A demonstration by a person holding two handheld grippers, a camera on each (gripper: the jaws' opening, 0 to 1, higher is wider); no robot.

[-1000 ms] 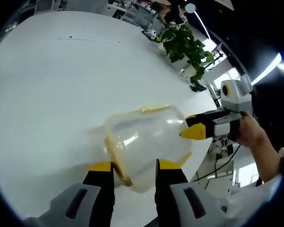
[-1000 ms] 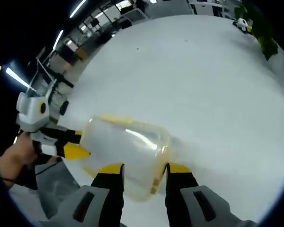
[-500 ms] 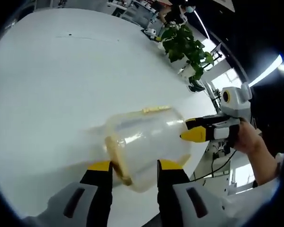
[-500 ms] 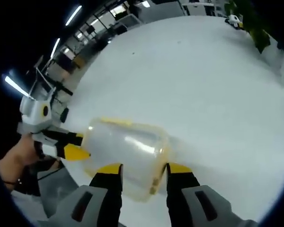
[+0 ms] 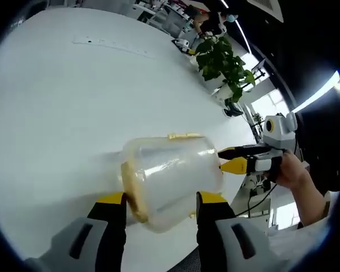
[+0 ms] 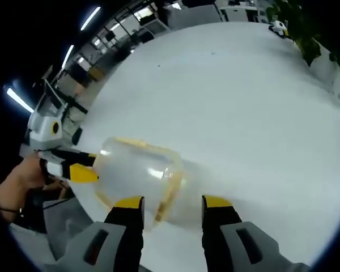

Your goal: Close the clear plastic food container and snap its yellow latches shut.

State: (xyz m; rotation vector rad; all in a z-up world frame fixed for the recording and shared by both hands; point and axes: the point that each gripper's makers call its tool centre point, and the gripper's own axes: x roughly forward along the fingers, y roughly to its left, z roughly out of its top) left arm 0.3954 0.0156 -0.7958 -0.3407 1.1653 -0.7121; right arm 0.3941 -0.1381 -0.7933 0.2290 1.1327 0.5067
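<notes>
The clear plastic container [image 5: 173,173] lies on its side on the white table [image 5: 56,102]. Its yellow-rimmed lid end [image 5: 133,190] is at the left, and a yellow latch [image 5: 184,136] runs along its upper side. My left gripper [image 5: 160,199] is open, its yellow-tipped jaws standing either side of the container's near end. Held by a hand [image 5: 286,170], the right gripper [image 5: 231,160] points at the container's far end. In the right gripper view the container [image 6: 133,173] lies just beyond my open right gripper [image 6: 171,203], with the left gripper [image 6: 79,170] touching its left end.
A potted green plant [image 5: 221,59] stands past the table's far edge, with office furniture behind it. The table's near edge [image 5: 238,192] runs close to the container. Broad bare tabletop [image 6: 243,102] stretches away beyond the container.
Both sets of jaws stand slightly wider apart than before. In the right gripper view the container has slid left and turned, its yellow rim now nearer the middle of the picture.
</notes>
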